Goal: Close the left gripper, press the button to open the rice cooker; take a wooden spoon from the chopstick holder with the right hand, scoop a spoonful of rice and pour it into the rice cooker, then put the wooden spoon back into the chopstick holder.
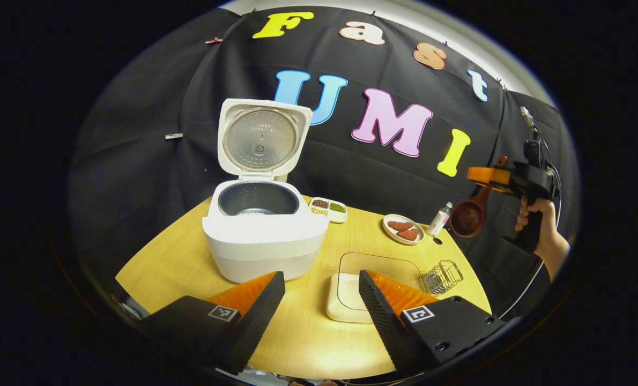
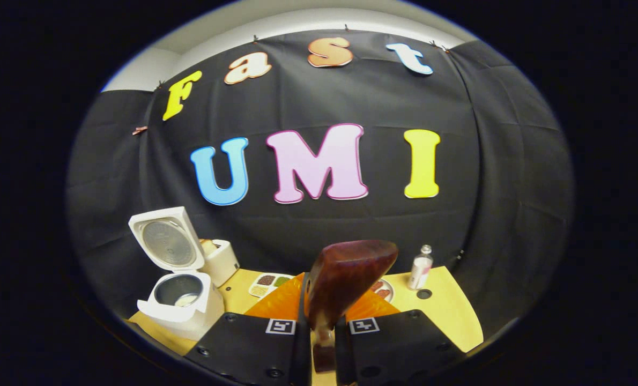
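The white rice cooker (image 1: 260, 236) stands on the round wooden table (image 1: 179, 257) with its lid (image 1: 260, 139) raised; a little pale rice lies in the dark inner pot. My left gripper (image 1: 321, 300) hovers open over the table's near side, in front of the cooker and a shallow tray of rice (image 1: 351, 292). The wire chopstick holder (image 1: 442, 276) sits right of the tray. High off the table's right edge, a hand holds my right gripper (image 1: 482, 176), shut on the wooden spoon (image 1: 469, 217), bowl hanging down. In the right gripper view the spoon (image 2: 346, 279) is clamped by its handle in my right gripper (image 2: 323, 316), the cooker (image 2: 179, 295) far left.
A divided dish of beans (image 1: 328, 209) sits behind the cooker. A small plate with red pieces (image 1: 403, 229) and a small bottle (image 1: 440, 219) stand at the table's far right. A white box (image 2: 220, 260) is behind the cooker. The black wall is close behind.
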